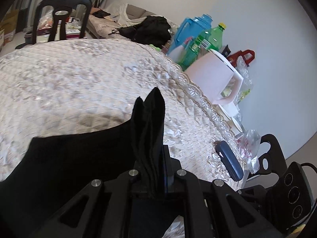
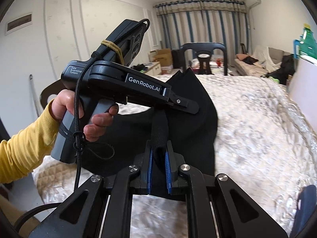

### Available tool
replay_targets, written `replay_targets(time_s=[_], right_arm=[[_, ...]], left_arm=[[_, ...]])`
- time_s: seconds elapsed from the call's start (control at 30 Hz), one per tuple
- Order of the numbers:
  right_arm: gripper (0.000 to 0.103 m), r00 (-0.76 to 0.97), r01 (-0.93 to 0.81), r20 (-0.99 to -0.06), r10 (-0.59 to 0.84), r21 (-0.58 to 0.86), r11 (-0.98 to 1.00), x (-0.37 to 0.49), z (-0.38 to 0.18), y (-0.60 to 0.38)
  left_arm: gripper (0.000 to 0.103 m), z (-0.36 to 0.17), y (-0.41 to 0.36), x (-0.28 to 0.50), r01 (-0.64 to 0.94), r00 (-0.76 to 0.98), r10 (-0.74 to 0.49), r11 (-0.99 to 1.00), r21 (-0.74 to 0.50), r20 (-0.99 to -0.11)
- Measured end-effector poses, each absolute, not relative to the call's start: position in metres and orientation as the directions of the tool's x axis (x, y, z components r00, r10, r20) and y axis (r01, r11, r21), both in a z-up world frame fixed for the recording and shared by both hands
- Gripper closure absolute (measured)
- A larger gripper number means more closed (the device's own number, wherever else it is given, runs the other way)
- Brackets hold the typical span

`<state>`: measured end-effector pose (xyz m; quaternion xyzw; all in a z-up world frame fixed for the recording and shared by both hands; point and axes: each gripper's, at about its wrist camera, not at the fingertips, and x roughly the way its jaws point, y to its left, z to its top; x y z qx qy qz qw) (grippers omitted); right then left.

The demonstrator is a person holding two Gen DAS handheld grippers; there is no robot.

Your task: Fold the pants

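Observation:
The black pants (image 1: 65, 158) lie partly on the quilted table cover and are lifted at one edge. My left gripper (image 1: 153, 164) is shut on a bunched fold of the pants that stands up between its fingers. In the right wrist view, my right gripper (image 2: 159, 158) is shut on another fold of the pants (image 2: 198, 107), its blue pads (image 2: 150, 166) pressing on the cloth. The left gripper (image 2: 189, 107) shows there too, held by a hand (image 2: 95, 119) in a yellow sleeve, clamped on the raised pants edge just ahead of the right one.
The cream quilted cover (image 1: 79, 83) spreads over the table. A dark blue case (image 1: 229, 162) lies near its right edge. Beyond that edge stand a pink box (image 1: 212, 75), green bottles (image 1: 204, 41) and a blue jug (image 1: 196, 27). A black chair (image 2: 204, 53) stands at the far side.

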<state>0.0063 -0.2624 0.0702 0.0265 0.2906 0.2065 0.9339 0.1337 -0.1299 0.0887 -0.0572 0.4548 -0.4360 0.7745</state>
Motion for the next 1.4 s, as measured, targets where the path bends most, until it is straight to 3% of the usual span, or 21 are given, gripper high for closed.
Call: replay_targets(time_s=[0.43, 0.83, 1.13, 1.4], right_arm=[[0.092, 0.69, -0.453, -0.539, 0.483, 0.2, 0.869, 0.016, 0.063, -0.227], [0.092, 0.605, -0.46, -0.625, 0.493, 0.231, 0.857, 0.034, 0.034, -0.199], [0.084, 0.544, -0.47, -0.626, 0.559, 0.324, 0.821, 0.039, 0.029, -0.196], [0.083, 0.621, -0.426, -0.593, 0.513, 0.294, 0.856, 0.026, 0.039, -0.217]], left_arm=[[0.093, 0.069, -0.06, 0.133, 0.538, 0.26, -0.711, 0.669, -0.513, -0.654], [0.092, 0.023, -0.03, 0.139, 0.442, 0.232, -0.678, 0.712, -0.545, -0.698], [0.062, 0.024, -0.007, 0.134, 0.43, 0.279, -0.651, 0.742, -0.515, -0.706], [0.06, 0.048, -0.002, 0.118, 0.474, 0.344, -0.643, 0.748, -0.465, -0.684]])
